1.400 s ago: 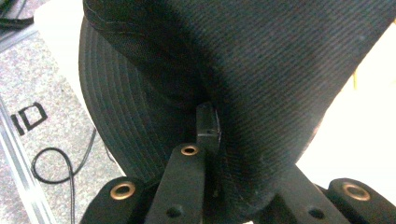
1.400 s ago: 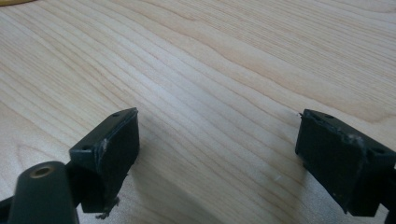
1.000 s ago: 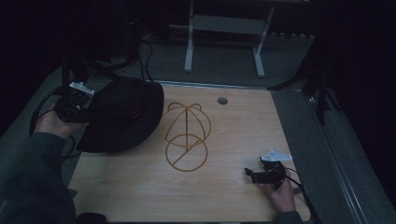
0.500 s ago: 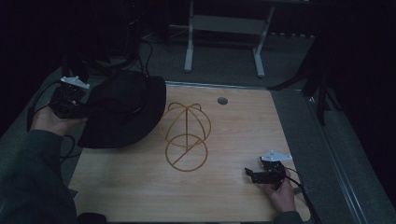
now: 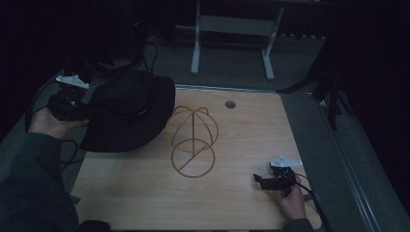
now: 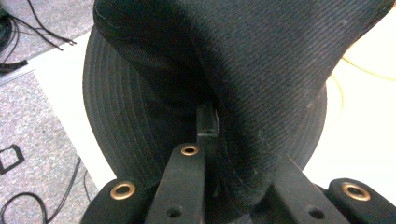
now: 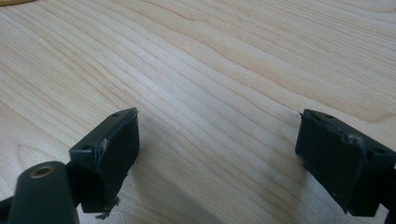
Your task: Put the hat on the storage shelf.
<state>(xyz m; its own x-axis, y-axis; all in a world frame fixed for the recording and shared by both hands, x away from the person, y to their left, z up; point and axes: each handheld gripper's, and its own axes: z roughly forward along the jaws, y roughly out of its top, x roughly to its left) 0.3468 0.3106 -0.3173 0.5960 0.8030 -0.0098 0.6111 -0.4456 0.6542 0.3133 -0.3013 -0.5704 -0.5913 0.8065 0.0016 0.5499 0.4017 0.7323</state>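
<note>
- Two grippers: my left gripper [image 5: 80,112] pinches the black hat [image 5: 128,113] brim, overhanging the table [image 5: 145,193] left edge.
- My right gripper [image 5: 261,181] gapes empty; bare wood ahead, wire stand [image 5: 192,140] well apart.

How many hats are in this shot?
1. The black hat is at the table's left edge, its fabric pinched in the left gripper, beside the wire hat stand. Dark surroundings could hide more.

Left gripper [image 5: 72,104] held up at the far left, forearm coming in from the near-left corner, jaws clamped together on black fabric. Right gripper [image 5: 270,181] low at the near right, pointing left, jaws spread wide with nothing between them.
</note>
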